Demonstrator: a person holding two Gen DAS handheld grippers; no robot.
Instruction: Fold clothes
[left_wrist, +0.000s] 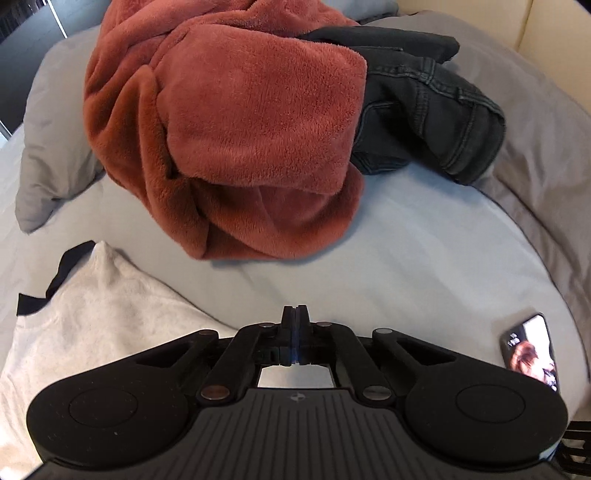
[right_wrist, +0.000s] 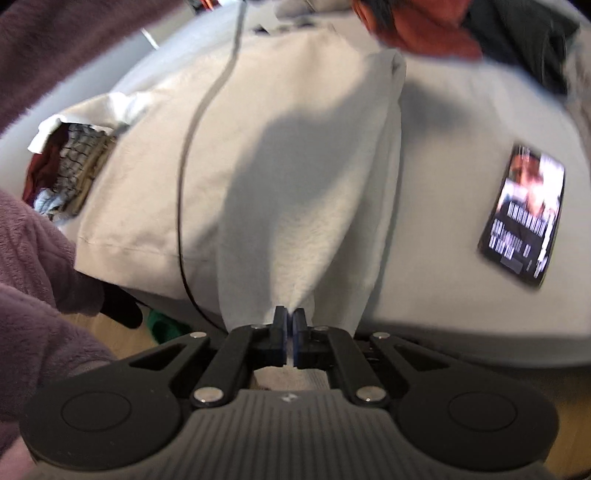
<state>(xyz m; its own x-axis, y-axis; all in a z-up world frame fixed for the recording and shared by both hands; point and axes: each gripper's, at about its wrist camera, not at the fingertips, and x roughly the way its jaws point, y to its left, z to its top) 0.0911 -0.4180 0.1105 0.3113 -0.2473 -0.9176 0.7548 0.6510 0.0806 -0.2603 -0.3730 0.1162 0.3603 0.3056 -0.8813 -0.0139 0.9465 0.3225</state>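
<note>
Bare bed sheet (left_wrist: 388, 236) lies open mid-bed; a fleece heap (left_wrist: 229, 122) and jeans (left_wrist: 436, 110) block the far edge, a phone (right_wrist: 524, 214) sits alongside.

Fuzzy rust fleece (left_wrist: 236, 122), matt black denim (left_wrist: 436, 118), soft cream cloth (right_wrist: 295, 177), glossy phone (right_wrist: 524, 214).

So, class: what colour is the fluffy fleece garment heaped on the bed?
Rust red fleece garment; clearest in left wrist view.

Black left hand-held gripper (left_wrist: 295, 312), black right hand-held gripper (right_wrist: 289, 314), silver rivets, ribbed grey housings, fuzzy mauve sleeve (right_wrist: 44, 258)
</note>
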